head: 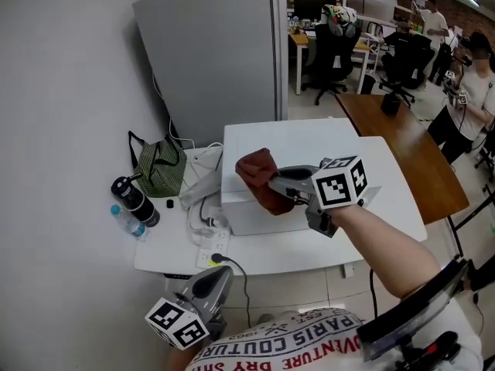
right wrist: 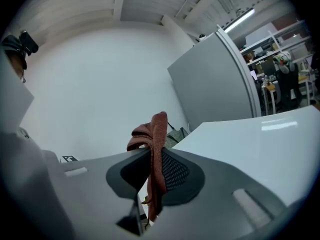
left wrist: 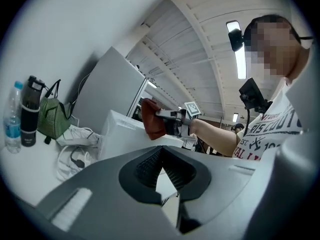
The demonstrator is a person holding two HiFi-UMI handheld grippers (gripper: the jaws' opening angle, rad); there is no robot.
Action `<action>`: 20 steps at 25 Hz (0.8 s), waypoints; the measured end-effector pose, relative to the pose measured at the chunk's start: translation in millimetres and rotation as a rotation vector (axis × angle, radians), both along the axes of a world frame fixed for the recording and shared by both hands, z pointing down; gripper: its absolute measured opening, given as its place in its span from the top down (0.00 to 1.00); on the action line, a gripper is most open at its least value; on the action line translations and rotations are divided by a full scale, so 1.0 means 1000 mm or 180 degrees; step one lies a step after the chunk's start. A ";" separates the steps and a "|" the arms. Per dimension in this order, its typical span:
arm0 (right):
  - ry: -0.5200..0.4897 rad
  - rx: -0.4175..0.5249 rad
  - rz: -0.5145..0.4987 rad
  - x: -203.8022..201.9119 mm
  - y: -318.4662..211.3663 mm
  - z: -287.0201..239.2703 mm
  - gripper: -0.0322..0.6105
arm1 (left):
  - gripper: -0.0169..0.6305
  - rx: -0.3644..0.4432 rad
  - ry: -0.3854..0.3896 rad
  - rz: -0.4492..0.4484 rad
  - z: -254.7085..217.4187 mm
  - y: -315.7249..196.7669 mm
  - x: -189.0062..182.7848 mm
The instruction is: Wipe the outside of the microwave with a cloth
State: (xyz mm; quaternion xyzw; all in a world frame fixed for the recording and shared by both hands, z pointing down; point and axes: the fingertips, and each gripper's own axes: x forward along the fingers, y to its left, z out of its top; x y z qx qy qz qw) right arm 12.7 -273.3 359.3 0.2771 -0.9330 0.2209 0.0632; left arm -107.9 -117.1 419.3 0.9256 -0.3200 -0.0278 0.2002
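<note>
A white microwave stands on a white table. My right gripper is shut on a rust-red cloth, which it holds against the microwave's top front-left edge. In the right gripper view the cloth stands pinched between the pads, with the microwave's white top to the right. My left gripper hangs low by the table's front edge, shut and holding nothing. From the left gripper view the cloth and the microwave show ahead.
Left of the microwave lie a green bag, a black flask, a water bottle and white cables. A grey cabinet stands behind. A brown table and several people are at the right.
</note>
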 end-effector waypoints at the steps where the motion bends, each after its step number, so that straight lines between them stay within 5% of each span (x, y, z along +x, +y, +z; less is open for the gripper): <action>1: 0.0061 -0.0034 -0.0022 -0.012 -0.008 0.001 0.88 | 0.97 0.0036 0.0002 -0.0004 -0.005 -0.007 -0.008; 9: 0.0247 -0.0375 0.0096 -0.057 -0.057 0.016 0.88 | 0.97 0.0121 0.0085 -0.0027 -0.016 -0.038 -0.048; 20: 0.0825 -0.0513 0.0136 -0.046 -0.068 0.045 0.88 | 0.97 0.0202 0.0250 0.0020 -0.023 -0.051 -0.027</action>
